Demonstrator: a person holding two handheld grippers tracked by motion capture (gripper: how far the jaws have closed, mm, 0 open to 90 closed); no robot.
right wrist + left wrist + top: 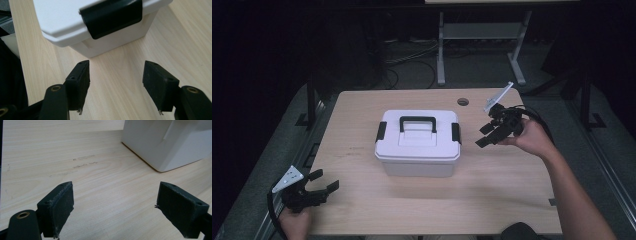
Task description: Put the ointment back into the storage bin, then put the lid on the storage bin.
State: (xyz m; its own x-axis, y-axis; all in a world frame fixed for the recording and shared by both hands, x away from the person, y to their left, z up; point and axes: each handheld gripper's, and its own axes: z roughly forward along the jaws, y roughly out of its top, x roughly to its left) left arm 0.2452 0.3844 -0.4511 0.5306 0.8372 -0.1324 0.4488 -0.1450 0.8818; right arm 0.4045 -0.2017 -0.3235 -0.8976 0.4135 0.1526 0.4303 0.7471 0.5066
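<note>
Box [418, 143]: on the table [362, 210], lid closed, both side latches down.
Right gripper [485, 136]: jaws spread, empty, just beside the box's right latch [456, 133].
Left gripper [324, 180]: jaws spread, empty, well apart from the box.

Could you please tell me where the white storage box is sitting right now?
In the high view the white storage box stands mid-table, lid latched, with the right gripper just off its right-hand latch.
</note>
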